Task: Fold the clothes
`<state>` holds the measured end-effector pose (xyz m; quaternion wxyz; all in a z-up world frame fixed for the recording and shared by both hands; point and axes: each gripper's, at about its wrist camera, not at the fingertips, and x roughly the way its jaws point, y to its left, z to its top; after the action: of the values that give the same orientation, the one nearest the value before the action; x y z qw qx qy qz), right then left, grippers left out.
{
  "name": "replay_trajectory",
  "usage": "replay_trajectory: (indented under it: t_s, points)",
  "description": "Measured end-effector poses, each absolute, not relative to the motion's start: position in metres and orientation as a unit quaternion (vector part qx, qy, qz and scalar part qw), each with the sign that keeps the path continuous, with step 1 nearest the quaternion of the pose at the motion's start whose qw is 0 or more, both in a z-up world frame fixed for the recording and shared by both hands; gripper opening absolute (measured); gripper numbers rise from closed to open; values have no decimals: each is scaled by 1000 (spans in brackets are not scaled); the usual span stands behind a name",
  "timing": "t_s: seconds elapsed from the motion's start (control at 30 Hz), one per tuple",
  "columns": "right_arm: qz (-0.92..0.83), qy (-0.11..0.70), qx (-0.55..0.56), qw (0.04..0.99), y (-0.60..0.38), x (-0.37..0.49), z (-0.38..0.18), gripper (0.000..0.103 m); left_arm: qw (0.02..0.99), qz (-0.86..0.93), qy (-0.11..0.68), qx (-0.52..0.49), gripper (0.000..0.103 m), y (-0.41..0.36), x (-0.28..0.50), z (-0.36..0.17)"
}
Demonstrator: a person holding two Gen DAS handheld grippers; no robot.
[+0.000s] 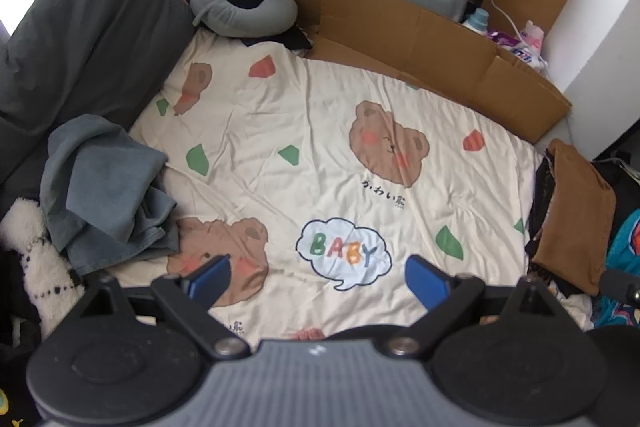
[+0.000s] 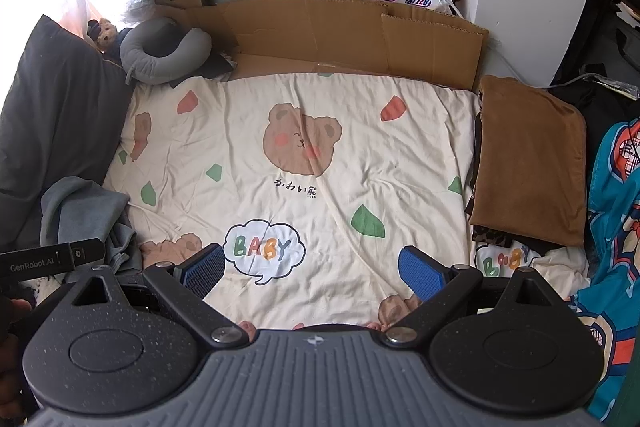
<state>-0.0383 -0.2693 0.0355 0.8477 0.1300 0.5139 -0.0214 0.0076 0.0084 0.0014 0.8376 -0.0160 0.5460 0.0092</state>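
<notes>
Both claws [image 1: 318, 281] [image 2: 312, 273] gape above the quilt [image 2: 320, 155], seemingly empty.

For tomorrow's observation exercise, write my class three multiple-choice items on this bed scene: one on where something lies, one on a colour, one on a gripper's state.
1. Where does the crumpled grey-blue garment lie on the bear-print quilt?
A. left edge
B. centre
C. right edge

2. What colour is the folded cloth on top of the pile at the quilt's right edge?
A. green
B. brown
C. white

3. What state is the left gripper in?
A. shut on cloth
B. shut, empty
C. open, empty

Answers: 1 A, it is heaped by the dark pillow; 2 B, plainly brown in both views; 3 C, blue pads apart with only quilt between.
</notes>
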Motion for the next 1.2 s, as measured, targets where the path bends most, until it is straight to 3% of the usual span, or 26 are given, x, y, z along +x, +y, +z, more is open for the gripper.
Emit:
replay_trajectory:
  t_s: [0.63,0.87,1.2]
  points:
    - [-57,508,110,853,-263,-35,51,97,854,-31,520,-9,95,25,12,19]
    - [-38,500,135,855,-261,-31,58,99,865,-14,501,-10,102,47,12,31]
    - [-33,489,139,860,-256,-27,63,102,866,-12,499,-24,103,74,8,30]
